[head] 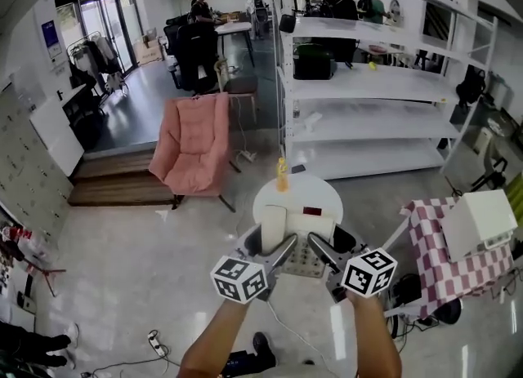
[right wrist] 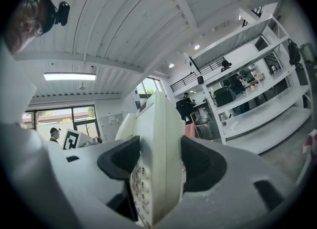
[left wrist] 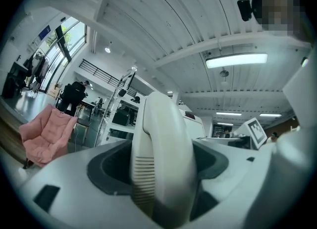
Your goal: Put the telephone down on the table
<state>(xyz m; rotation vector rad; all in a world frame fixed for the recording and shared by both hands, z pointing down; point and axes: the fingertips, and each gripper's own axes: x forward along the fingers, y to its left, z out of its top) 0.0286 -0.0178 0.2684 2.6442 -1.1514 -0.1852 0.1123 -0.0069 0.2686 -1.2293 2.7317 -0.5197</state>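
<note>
Left claw [head: 271,244] clamped on the handset [left wrist: 161,159] | right claw [head: 331,246] clamped on the telephone [right wrist: 157,163] body, keypad [right wrist: 140,193] facing left | both over the near part of the round surface [head: 323,193] (I cannot tell whether they touch it) | key print too small to read.

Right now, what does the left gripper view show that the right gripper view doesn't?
Left gripper view only: the slotted grille of the handset, which is clamped between the jaws. Right gripper view only: the keypad on the telephone body, whose edge is clamped between the jaws. Both: white shelving, ribbed ceiling, the opposite marker cube.
</note>
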